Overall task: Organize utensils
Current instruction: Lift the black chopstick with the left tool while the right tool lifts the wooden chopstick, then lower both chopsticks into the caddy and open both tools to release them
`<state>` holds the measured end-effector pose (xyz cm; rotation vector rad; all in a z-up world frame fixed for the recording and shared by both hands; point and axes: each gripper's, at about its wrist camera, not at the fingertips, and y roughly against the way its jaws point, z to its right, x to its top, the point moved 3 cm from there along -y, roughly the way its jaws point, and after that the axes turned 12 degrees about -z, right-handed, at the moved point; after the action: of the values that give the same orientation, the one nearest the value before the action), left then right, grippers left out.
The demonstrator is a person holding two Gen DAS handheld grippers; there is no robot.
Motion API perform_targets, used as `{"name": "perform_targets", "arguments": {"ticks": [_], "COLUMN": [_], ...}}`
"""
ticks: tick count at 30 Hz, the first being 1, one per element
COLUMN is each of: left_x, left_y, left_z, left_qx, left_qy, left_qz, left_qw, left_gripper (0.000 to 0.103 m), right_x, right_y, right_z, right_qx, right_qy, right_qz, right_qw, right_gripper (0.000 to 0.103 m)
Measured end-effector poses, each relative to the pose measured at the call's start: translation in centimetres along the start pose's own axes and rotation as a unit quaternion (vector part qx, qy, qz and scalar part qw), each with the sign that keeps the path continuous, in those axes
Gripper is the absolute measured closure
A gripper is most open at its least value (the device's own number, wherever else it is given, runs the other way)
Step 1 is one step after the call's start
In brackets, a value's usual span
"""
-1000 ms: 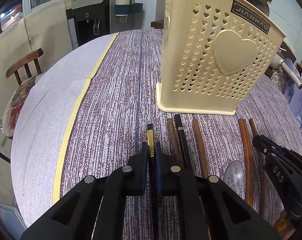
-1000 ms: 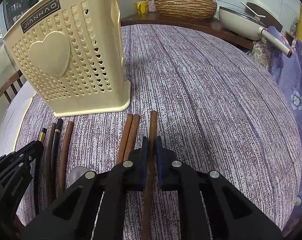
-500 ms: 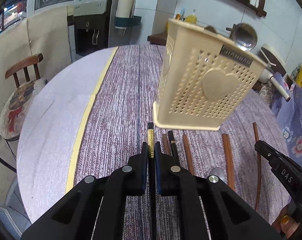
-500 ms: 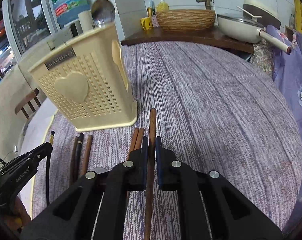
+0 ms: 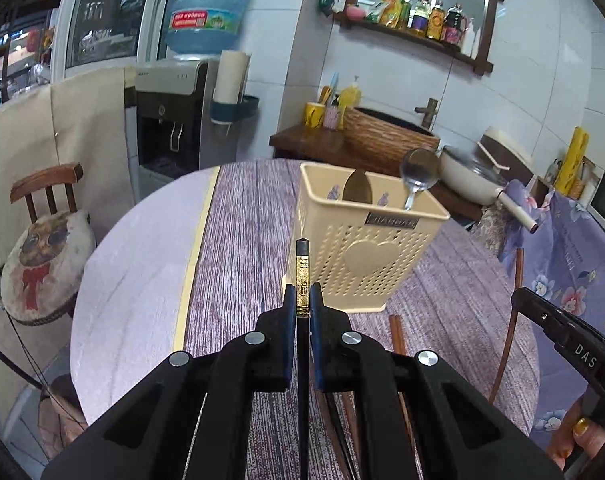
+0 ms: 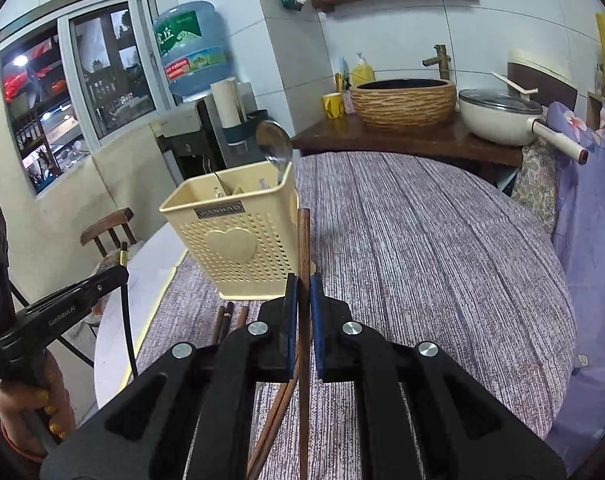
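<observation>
- Above the table (image 5: 238, 240): left tongs (image 5: 302, 304) clamp a black chopstick (image 5: 302, 276), now lifted.
- Right tongs (image 6: 301, 296) clamp a brown chopstick (image 6: 303, 240), likewise raised; the holder (image 6: 238, 240) probably comes next.

Cream perforated plastic utensil basket (image 5: 366, 256) stands on round table under purple streaked cloth (image 6: 422, 240), metal spoon (image 6: 276, 148) upright in it. Brown wooden chopsticks (image 6: 226, 320) lie on cloth before basket. Woven wicker bowl (image 6: 402, 100) and white lidded pan (image 6: 498, 118) sit on wooden counter (image 6: 402, 140) behind table. Wooden chair (image 5: 46, 216) left of table; water dispenser (image 5: 174, 120) behind it.
</observation>
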<state>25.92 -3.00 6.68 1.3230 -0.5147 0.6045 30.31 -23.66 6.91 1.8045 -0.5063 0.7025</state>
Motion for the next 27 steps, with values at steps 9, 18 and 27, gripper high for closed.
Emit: {"name": "perform_targets", "arguments": {"ticks": [9, 18, 27], "left_x": [0.8, 1.4, 4.6], "left_y": [1.9, 3.3, 6.1], "left_z": [-0.7, -0.9, -0.2], "left_qx": [-0.016, -0.013, -0.035], "left_qy": [-0.006, -0.014, -0.023], "left_qz": [0.013, 0.028, 0.052], "left_qw": [0.9998, 0.9994, 0.9978], "left_gripper": [0.095, 0.095, 0.095], "right_x": [0.5, 1.8, 6.2], "right_y": [2.7, 4.2, 6.2], "right_z": [-1.0, -2.0, -4.1], "right_qx": [0.009, 0.013, 0.024], "right_qy": [0.019, 0.034, 0.053], "right_qz": [0.018, 0.028, 0.046], "right_qw": [1.000, 0.999, 0.997], "right_gripper": [0.096, 0.096, 0.096]}}
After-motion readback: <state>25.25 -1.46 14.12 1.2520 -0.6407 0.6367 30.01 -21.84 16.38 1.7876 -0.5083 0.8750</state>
